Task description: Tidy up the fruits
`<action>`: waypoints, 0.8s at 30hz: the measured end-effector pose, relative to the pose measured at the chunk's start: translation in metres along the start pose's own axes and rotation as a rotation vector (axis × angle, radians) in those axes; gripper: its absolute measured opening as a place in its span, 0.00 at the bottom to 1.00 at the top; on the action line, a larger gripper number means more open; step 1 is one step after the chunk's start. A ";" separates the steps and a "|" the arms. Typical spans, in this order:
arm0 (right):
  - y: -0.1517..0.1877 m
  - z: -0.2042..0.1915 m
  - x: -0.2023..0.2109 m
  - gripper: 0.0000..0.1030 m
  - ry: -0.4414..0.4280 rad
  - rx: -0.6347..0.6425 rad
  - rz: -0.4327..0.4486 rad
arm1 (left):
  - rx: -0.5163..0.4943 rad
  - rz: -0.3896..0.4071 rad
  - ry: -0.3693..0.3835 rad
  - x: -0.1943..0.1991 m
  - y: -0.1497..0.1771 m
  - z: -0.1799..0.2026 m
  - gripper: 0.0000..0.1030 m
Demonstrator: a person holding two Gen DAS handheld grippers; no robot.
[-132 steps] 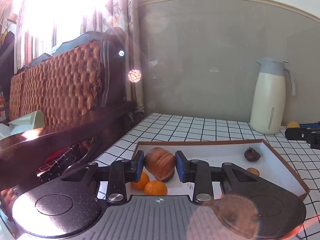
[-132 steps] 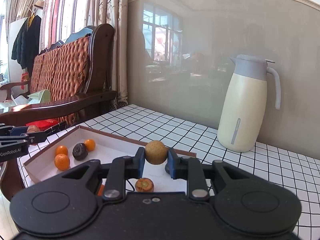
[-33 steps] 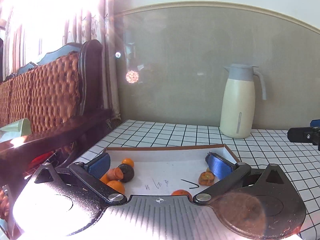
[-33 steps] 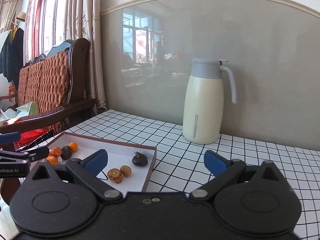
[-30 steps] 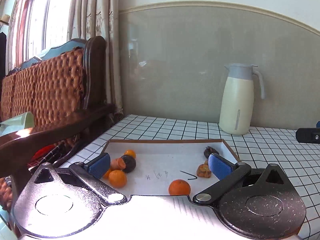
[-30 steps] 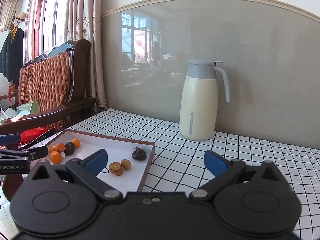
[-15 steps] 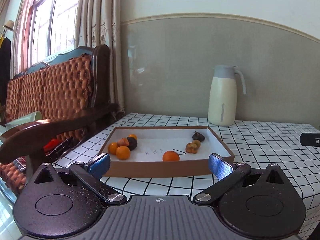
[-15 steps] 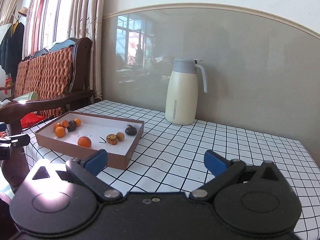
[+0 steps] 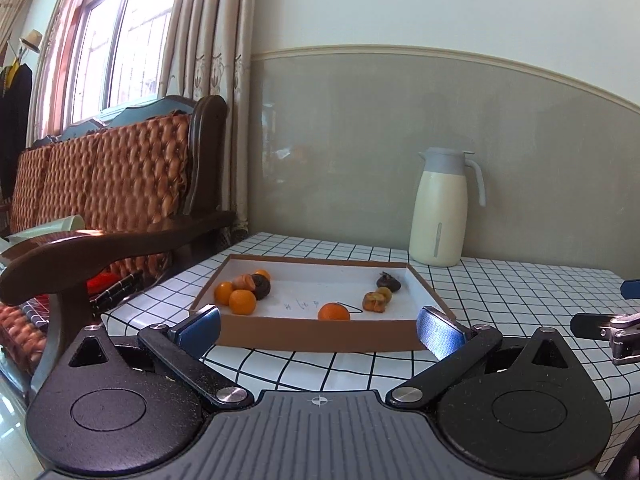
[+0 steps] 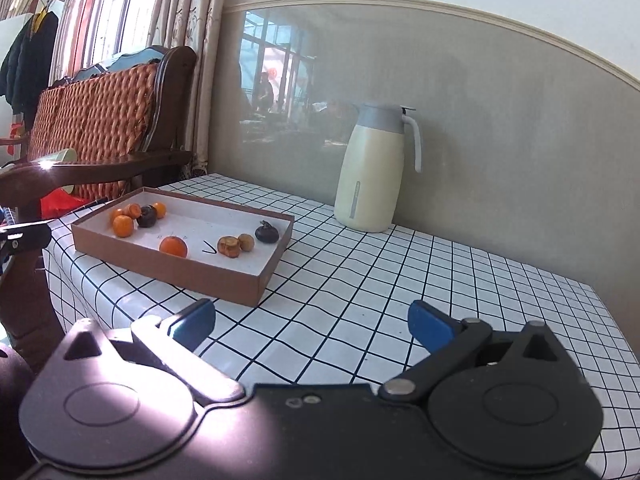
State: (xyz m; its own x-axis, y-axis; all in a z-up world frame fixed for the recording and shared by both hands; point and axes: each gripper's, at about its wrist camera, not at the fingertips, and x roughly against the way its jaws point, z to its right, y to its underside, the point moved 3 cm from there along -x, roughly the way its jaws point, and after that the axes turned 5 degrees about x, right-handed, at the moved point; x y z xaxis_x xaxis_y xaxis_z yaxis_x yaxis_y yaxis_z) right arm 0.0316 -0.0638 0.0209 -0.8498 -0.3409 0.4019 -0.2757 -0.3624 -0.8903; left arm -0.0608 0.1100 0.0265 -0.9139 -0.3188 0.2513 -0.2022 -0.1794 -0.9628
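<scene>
**Fruit box, tabletop**

Box (image 9: pixel 320 334) is sitting on the checked tabletop (image 10: pixel 360 280), holding oranges (image 9: pixel 242 302) left, dark fruit (image 9: pixel 388 282) right. Left tongs (image 9: pixel 318 330) and right tongs (image 10: pixel 310 326) are hovering spread, gripping nothing. Jug (image 10: pixel 372 172) is standing behind.

Left gripper (image 9: pixel 319 327): black speckled housing, two round discs, grey ribbed centre plate bearing a crosshair mark, silver pivot screws, blue finger pads (image 9: pixel 439 332). Right gripper (image 10: pixel 310 323): same black build, blue pads, silver screws
</scene>
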 end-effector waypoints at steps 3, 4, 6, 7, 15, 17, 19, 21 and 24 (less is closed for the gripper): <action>0.001 0.001 0.004 0.94 -0.006 -0.008 0.022 | -0.007 0.029 -0.005 0.004 0.001 0.000 1.00; 0.001 0.004 0.004 0.94 -0.012 -0.022 0.026 | -0.012 0.035 -0.004 0.005 0.001 0.001 1.00; 0.001 0.010 0.005 0.94 -0.017 -0.059 0.027 | -0.026 0.044 -0.007 0.007 0.001 0.004 1.00; 0.002 0.014 0.004 0.94 -0.020 -0.079 0.026 | -0.033 0.045 -0.008 0.006 0.001 0.006 1.00; 0.002 0.014 0.004 0.94 -0.020 -0.084 0.021 | -0.067 0.040 -0.009 0.006 0.001 0.013 1.00; 0.002 0.012 0.004 0.94 -0.020 -0.073 0.020 | -0.067 0.039 -0.008 0.006 0.001 0.013 1.00; 0.002 0.011 0.003 0.94 -0.020 -0.070 0.018 | -0.065 0.041 -0.012 0.006 0.001 0.012 1.00; 0.002 0.012 0.003 0.94 -0.023 -0.074 0.016 | -0.063 0.038 -0.010 0.006 0.001 0.012 1.00; 0.002 0.013 0.002 0.94 -0.027 -0.083 0.011 | -0.058 0.037 -0.007 0.007 0.001 0.010 1.00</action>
State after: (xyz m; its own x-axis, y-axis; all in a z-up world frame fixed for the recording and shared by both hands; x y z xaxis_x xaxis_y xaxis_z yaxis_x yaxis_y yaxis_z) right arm 0.0353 -0.0768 0.0228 -0.8410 -0.3685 0.3962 -0.3030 -0.2859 -0.9091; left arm -0.0634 0.0982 0.0281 -0.9186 -0.3308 0.2163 -0.1891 -0.1130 -0.9754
